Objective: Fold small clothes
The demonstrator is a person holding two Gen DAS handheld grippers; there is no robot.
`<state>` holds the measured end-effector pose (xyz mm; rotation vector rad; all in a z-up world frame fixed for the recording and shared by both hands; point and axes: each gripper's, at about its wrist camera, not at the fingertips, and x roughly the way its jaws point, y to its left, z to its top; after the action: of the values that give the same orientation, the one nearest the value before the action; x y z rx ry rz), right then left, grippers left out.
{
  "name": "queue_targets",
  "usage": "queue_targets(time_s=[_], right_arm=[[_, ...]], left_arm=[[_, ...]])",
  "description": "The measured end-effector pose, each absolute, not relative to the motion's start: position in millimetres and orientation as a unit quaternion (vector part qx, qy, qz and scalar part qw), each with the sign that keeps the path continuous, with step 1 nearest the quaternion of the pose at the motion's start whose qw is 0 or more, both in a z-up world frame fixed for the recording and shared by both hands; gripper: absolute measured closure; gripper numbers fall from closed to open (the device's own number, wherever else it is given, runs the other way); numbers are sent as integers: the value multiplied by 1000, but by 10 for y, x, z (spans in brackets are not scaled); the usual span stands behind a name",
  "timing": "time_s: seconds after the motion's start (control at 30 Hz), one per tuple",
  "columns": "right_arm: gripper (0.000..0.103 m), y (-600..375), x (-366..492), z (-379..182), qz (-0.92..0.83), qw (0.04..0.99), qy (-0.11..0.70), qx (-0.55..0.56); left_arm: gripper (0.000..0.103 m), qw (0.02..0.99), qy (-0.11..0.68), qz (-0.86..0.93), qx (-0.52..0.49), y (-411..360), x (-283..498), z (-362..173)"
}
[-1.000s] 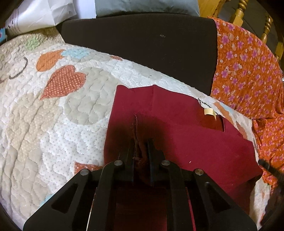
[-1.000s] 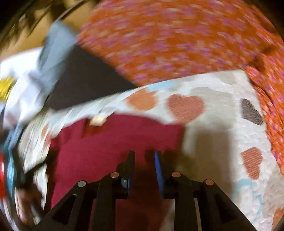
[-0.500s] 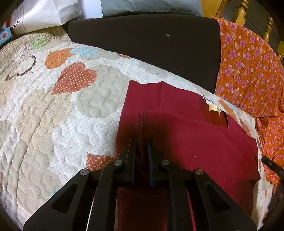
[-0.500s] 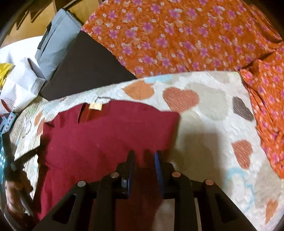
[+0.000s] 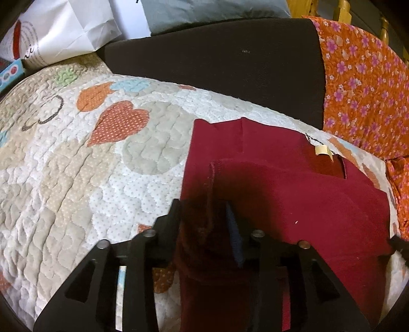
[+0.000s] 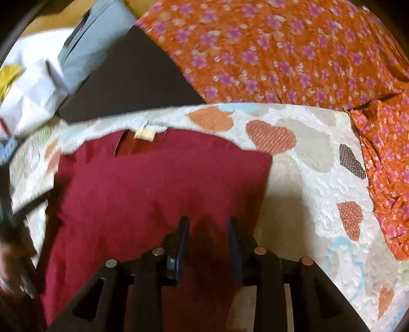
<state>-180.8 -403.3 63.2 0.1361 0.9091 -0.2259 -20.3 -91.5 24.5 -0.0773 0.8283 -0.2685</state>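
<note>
In the left wrist view, the left tool [image 5: 203, 219] now has its two fingers spread apart at lower centre, where half a second ago they were pinched close on a ridge of fabric. The hemmed edge of the red garment [image 5: 294, 194] stands between them, but they no longer clamp it. The garment lies centre and right of the frame on the heart-patterned quilt [image 5: 76, 178], its folded-over layer a little flatter than before. One small cream label [image 5: 322, 150] shows at its neckline, right of centre. Counted here: one red garment, one black cushion [image 5: 217, 66] across the top, one orange floral cloth [image 5: 365, 89] at upper right, one white paper bag [image 5: 64, 33] at upper left, one grey pillow [image 5: 212, 10] at top centre.

In the right wrist view, the right tool [image 6: 207, 229] also stands open at lower centre, its gap wider than in the earlier frame; the red garment [image 6: 153, 191] passes under and between its fingers, unclamped. The picture is slightly blurred. The garment fills the left and centre of the frame on the quilt [image 6: 306, 199], with its one label [image 6: 144, 134] at upper left of centre. One orange floral cloth [image 6: 281, 51] covers the top and right.
</note>
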Motion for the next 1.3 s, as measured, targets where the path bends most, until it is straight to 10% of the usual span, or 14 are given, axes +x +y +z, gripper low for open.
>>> queue_targets(time_s=[1.13,1.3], right_arm=[[58,-3350,-3483,989,-27,881,440,172],[57,-3344,-3584,1043,-35,883,435,171]], left_arm=[[61,917,377,-125,19,-438,-2150,1180],[41,908,390,-151,-10,-259,-2314,1142]])
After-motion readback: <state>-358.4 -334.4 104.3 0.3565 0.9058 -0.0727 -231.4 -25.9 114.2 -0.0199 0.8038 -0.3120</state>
